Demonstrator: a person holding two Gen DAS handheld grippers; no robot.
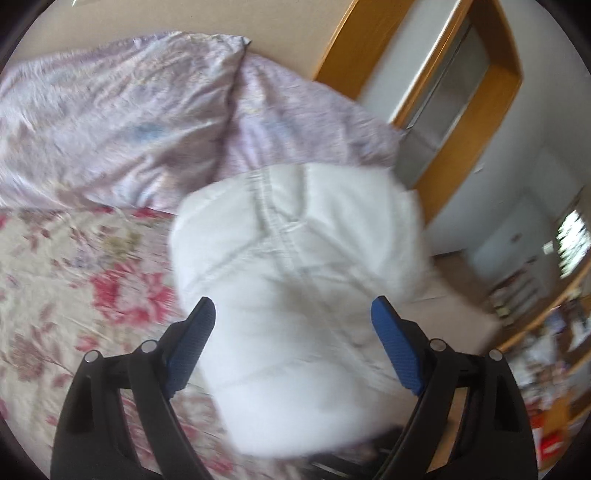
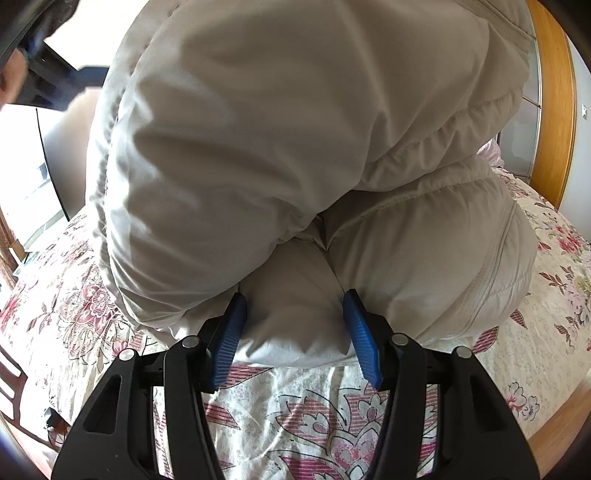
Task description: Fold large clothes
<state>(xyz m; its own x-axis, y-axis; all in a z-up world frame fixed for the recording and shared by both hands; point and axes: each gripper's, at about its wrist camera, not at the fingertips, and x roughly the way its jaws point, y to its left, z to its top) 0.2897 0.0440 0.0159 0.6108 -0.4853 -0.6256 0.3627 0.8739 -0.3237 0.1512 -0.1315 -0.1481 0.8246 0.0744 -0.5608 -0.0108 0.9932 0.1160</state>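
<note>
We work over a bed [image 2: 295,417] with a floral sheet, cream with red and pink flowers, and we place the other things by it. On the bed lies the jacket [image 2: 295,147], white and puffy, piled in a thick heap that fills most of the right wrist view. At the far end of the bed, in the left wrist view, lies a pale lilac duvet [image 1: 122,122], crumpled, and behind it stands a plain beige headboard [image 1: 280,33]. Beside the bed, past the duvet, we see a door [image 1: 454,92] with a wooden frame and frosted glass. Further away from the bed there are shelves [image 1: 532,314], blurred.

Our right gripper [image 2: 294,306] is low above the sheet and points at the near edge of the heap. Its blue pads [image 2: 231,339] press a bulging fold of the jacket from both sides.

Our left gripper [image 1: 293,310] is higher, tilted down over the bed. Its jaws stand wide, with a blurred part of the jacket [image 1: 295,251] between them; whether the pads touch it we cannot tell.
</note>
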